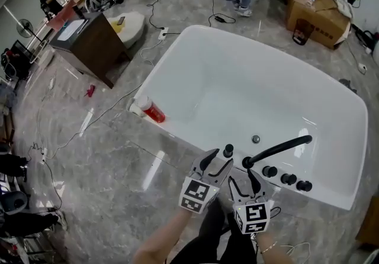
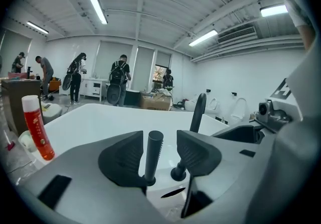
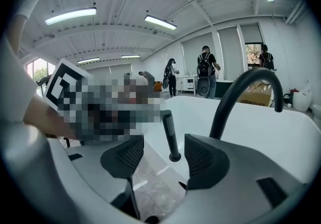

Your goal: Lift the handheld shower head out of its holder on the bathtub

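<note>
The handheld shower head [image 1: 228,150] is a slim black stick standing upright in its holder on the near rim of the white bathtub [image 1: 195,50]. Right of it are the curved black spout [image 1: 278,149] and three black knobs [image 1: 288,179]. My left gripper [image 1: 217,162] is open just short of the shower head. In the left gripper view the shower head [image 2: 153,152] stands in the gap between the pads of the left gripper [image 2: 159,155], and neither pad presses on it. My right gripper [image 1: 244,181] is open and empty, nearer me. The shower head [image 3: 170,132] shows beyond the right gripper [image 3: 163,160].
A red bottle [image 1: 153,112] with a white cap stands on the tub's left rim. A dark wooden cabinet [image 1: 89,38] stands at far left and a cardboard box [image 1: 317,11] at far right. Several people stand at the far end of the room. Cables lie on the marble floor [image 1: 106,156].
</note>
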The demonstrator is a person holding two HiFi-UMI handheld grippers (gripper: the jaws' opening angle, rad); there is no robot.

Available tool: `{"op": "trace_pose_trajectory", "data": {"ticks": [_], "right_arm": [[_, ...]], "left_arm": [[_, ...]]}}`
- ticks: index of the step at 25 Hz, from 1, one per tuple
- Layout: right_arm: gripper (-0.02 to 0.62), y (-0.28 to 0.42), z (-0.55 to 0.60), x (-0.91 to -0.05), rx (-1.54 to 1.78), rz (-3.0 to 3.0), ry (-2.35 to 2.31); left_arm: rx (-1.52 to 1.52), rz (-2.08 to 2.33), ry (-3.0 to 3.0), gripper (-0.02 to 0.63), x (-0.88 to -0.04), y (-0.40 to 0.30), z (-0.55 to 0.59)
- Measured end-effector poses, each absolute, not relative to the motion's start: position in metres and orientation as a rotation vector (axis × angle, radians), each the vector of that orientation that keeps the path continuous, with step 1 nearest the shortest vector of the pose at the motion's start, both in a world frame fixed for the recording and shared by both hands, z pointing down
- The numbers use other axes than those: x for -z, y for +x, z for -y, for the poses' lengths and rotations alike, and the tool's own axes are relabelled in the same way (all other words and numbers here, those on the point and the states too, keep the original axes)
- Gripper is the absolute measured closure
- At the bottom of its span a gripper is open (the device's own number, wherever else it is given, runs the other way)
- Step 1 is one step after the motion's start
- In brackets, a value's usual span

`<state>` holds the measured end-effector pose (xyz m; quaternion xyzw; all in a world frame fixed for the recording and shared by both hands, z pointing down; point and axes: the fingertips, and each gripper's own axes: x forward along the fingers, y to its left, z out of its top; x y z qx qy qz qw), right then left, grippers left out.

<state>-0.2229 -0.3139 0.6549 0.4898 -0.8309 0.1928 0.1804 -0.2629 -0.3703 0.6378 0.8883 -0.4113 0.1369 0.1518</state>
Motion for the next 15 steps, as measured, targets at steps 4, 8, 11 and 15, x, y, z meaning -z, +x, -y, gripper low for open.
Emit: {"op": "trace_pose_trajectory", "data": {"ticks": [4, 8, 11, 15], "right_arm": [[0.35, -0.228, 0.322, -0.682, -0.559, 2.336, 1.386], [0.351, -0.227, 0.332, -0.707, -0.573, 2.323, 1.392], [0.351, -0.228, 0.336, -0.721, -0.582, 2.316, 1.392], [0.352, -0.231, 0.339, -0.735, -0.594, 2.309, 1.389]], "left_arm": [[-0.399, 1.158, 2.57, 0.393, -0.663, -0.257, 0.387], [-0.405, 1.129, 2.563, 0.39, -0.684, -0.249, 0.4], [-0.409, 1.104, 2.579, 0.391, -0.696, -0.243, 0.406], [-0.423, 1.078, 2.6, 0.391, -0.706, -0.241, 0.415]]}}
